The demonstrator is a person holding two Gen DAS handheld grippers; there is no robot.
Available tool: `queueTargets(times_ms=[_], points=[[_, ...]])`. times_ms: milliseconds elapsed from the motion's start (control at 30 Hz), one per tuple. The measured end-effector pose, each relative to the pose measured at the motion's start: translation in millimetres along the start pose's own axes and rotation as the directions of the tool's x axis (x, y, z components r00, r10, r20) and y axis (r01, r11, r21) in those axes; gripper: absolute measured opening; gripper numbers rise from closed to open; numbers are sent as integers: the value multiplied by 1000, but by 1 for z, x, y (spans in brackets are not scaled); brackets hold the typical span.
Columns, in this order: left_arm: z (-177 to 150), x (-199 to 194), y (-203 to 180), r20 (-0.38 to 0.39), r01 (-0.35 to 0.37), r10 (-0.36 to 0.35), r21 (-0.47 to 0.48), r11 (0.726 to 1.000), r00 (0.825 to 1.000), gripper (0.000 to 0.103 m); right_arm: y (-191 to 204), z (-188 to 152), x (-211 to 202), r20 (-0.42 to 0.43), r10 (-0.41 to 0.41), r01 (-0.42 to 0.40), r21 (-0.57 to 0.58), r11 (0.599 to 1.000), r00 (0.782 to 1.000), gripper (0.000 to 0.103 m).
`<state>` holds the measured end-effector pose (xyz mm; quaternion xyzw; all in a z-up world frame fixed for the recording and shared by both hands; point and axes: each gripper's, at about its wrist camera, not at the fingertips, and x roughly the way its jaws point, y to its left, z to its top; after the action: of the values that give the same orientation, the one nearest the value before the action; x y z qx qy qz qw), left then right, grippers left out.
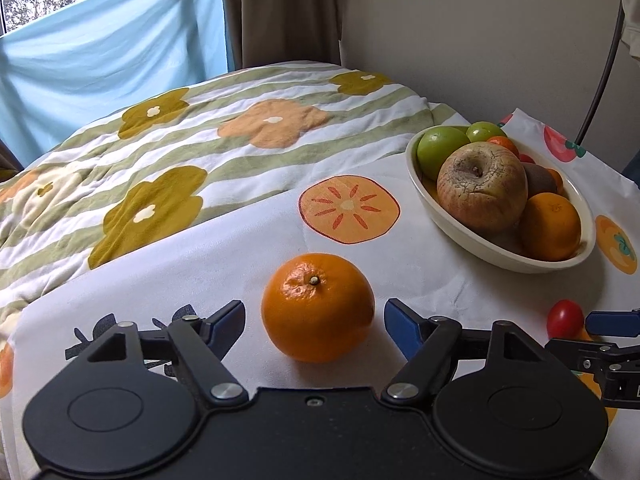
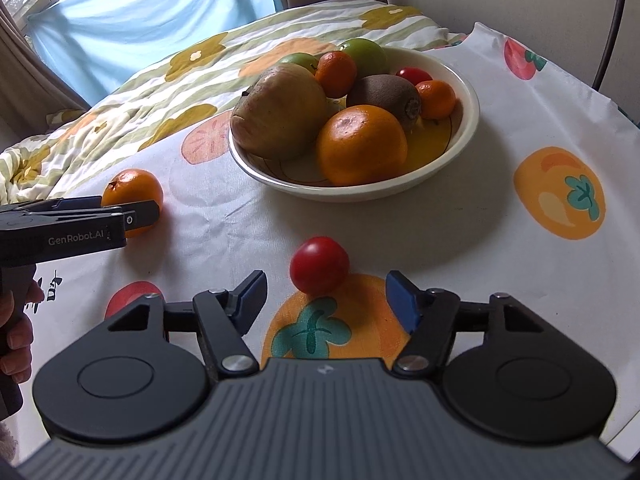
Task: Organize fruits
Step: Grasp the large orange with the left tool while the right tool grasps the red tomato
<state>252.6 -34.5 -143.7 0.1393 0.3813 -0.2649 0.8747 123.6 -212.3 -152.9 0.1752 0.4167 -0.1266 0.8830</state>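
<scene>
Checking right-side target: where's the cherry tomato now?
On the tablecloth, just ahead of the right gripper, sits the cherry tomato, untouched, nearer than the bowl.

1. The left wrist view looks forward and down along the left hand-held gripper, close over the worktop, an orange just ahead.
2. The right wrist view looks likewise along the right hand-held gripper, close behind a tomato.
3. Both views share the fruit bowl, the orange, the tomato, the bed and the window.
</scene>
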Motion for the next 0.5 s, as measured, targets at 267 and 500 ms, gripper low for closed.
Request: queueTargets(times_ms=[267, 500], points=[[0, 4, -1, 9, 8, -9, 6, 1000, 1000, 67, 5, 5, 6, 9, -8, 9, -27, 1000, 1000, 69], [-2, 2, -2, 5, -2, 2, 5, 1000, 1000, 66, 6, 7, 7, 4, 2, -2, -52, 999, 1000, 52]])
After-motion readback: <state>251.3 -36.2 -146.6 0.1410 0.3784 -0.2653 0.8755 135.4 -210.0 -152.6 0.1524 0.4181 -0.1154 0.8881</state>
